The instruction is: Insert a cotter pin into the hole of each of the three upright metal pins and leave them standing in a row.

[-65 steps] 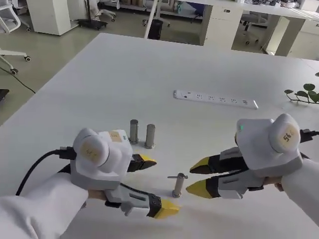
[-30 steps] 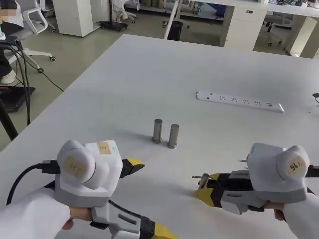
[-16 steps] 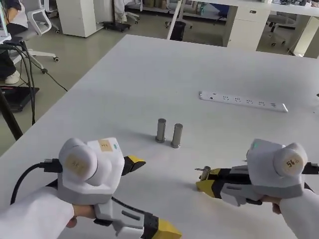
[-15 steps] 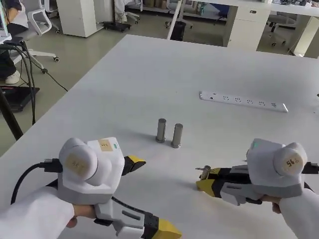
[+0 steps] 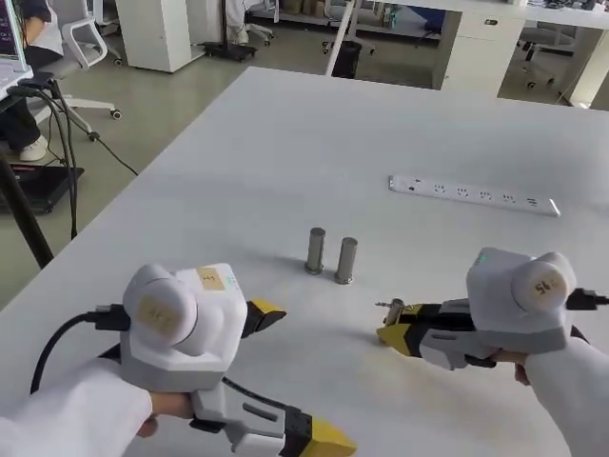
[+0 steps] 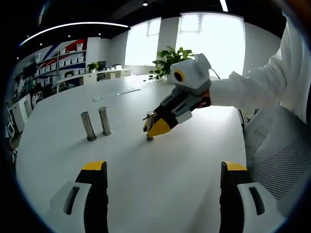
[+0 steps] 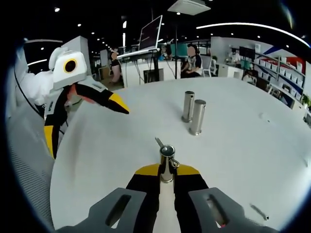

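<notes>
Now the right claw (image 7: pixel 167 172) grips the silver metal pin (image 7: pixel 167 154), thin cotter pin (image 7: pixel 158 141) through it, upright, likely to stand it beside two bare silver pins (image 7: pixel 197 116) ahead. The left claw (image 6: pixel 164 167) hangs open.

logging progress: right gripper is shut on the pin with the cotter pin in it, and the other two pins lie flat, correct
Not flat: the other two pins stand upright side by side, as the head view shows. The right gripper is shut on the pin carrying the cotter pin.

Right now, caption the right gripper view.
Right gripper shut on the cottered metal pin, two bare pins beyond.
</notes>
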Demonstrator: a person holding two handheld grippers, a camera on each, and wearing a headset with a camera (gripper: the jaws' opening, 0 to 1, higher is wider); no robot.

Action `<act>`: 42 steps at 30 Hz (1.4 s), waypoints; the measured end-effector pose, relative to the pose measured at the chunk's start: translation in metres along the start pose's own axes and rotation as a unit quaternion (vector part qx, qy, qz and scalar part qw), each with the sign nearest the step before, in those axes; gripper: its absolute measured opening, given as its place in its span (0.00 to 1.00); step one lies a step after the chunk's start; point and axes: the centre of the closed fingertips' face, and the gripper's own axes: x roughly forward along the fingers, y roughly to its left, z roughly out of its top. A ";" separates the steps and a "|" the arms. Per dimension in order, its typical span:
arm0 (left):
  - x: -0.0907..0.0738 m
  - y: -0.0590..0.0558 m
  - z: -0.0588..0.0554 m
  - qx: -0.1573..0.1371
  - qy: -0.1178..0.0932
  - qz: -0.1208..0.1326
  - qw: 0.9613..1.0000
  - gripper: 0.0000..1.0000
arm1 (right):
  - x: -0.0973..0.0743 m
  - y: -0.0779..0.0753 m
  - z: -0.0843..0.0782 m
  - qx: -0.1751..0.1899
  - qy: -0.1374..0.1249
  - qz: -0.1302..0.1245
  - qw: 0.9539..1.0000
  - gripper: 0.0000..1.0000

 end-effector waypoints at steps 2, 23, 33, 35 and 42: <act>0.000 0.001 0.000 -0.002 -0.001 0.005 1.000 0.96 | 0.000 0.000 0.000 0.004 -0.001 0.001 1.000 0.04; 0.000 -0.009 0.010 -0.018 -0.006 -0.001 1.000 0.97 | -0.032 0.005 0.022 0.025 -0.049 0.000 0.998 0.31; -0.002 -0.019 0.029 -0.032 -0.031 0.002 0.999 0.98 | -0.092 0.024 0.023 0.032 -0.054 -0.025 0.998 0.55; -0.003 -0.022 0.032 -0.034 -0.036 0.004 0.999 0.98 | -0.102 0.027 0.019 0.036 -0.051 -0.031 0.998 0.60; -0.010 -0.034 0.036 -0.048 -0.046 0.011 0.998 0.99 | -0.127 0.029 -0.004 0.071 -0.049 -0.043 0.995 0.75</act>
